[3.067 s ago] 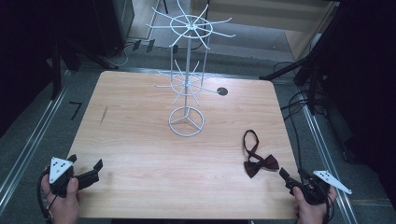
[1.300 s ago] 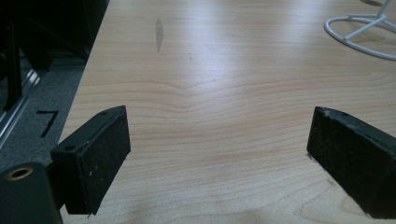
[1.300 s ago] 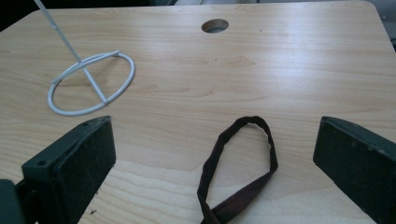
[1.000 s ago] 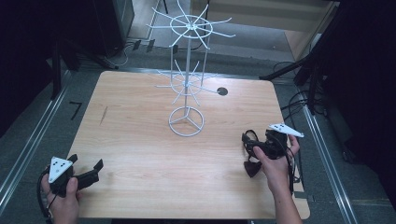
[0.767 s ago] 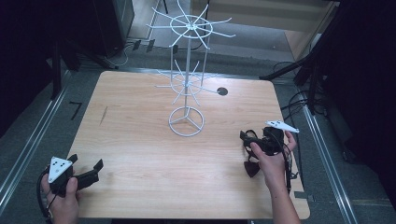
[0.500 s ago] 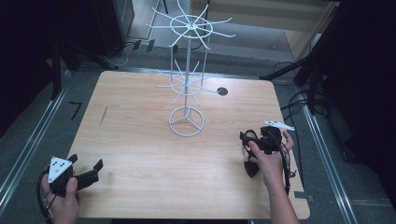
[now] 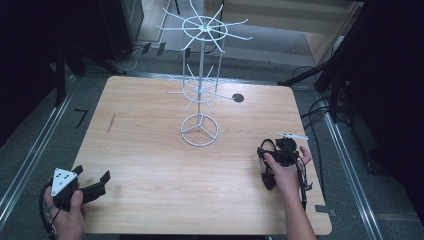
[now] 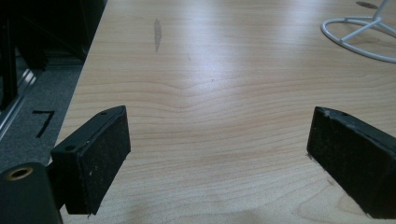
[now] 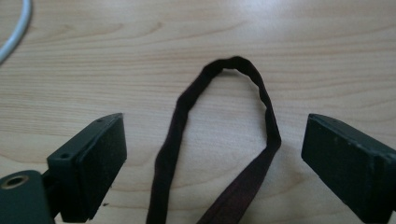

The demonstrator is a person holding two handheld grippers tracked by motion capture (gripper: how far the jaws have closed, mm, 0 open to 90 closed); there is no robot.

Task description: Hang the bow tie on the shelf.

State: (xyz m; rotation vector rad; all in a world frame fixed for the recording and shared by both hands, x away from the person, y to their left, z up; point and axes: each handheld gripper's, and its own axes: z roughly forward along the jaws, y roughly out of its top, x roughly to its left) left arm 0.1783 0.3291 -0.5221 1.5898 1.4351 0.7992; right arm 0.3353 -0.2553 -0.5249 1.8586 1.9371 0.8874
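A white wire display stand [image 7: 200,85] stands on the wooden table [image 7: 150,165], toward the far side and near the middle, and everything else is placed here in relation to it. Its round base ring [image 7: 199,131] rests flat on the wood, and a small dark round spot [image 7: 238,98] lies on the table just beyond the stand, to its right. The right gripper [image 7: 274,150] is to the right of the stand's base and nearer to the person, low over the table, held by the right hand [image 7: 285,170]. In the right gripper view its two black jaws stand wide apart, and the dark strap loop [image 9: 224,135] of a bow tie [image 7: 268,180] lies flat on the wood between them, touching neither jaw. The dark bow part lies just behind the gripper, partly under the hand. The left gripper [image 7: 92,190] is well apart from the stand, at the near left corner of the table, held by the left hand [image 7: 65,210]. Its jaws are also spread wide, with only bare wood between them, and the stand's base ring shows far off at the upper right of the left gripper view.
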